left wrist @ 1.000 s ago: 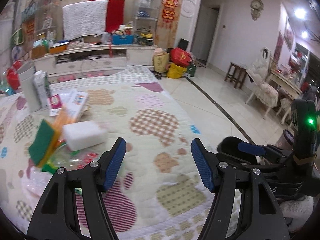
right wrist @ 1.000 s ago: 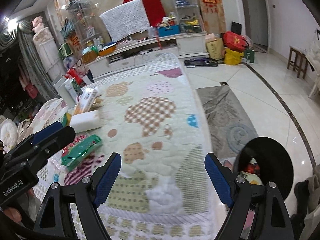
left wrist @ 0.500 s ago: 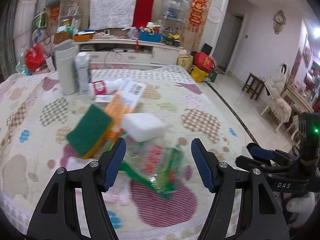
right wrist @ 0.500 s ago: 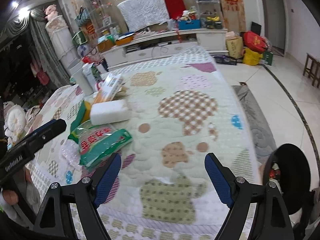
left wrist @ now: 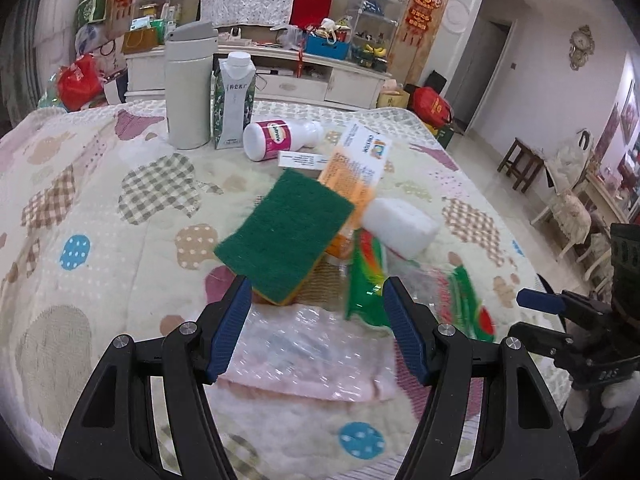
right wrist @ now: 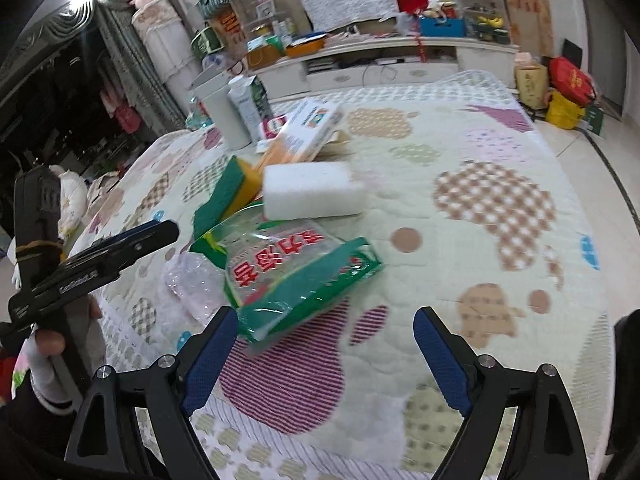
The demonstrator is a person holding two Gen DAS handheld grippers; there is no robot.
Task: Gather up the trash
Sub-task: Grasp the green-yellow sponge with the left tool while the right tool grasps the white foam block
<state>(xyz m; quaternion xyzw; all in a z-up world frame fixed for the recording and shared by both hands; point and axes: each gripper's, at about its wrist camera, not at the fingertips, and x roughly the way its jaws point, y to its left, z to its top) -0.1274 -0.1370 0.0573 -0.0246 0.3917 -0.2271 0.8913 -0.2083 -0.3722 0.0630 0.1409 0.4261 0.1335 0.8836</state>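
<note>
I held the left gripper over a pink bag, fingers spread; the right gripper hovered, spread, beside the green packet.

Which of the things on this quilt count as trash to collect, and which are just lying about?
Likely trash:
- green plastic packaging, empty-looking
- clear plastic wrap

Probably just lying about:
- green scouring pad
- white sponge block
- orange-and-white box
- pink-labelled bottle, on its side
- milk carton
- thermos

Left claw and right claw are both open.
</note>
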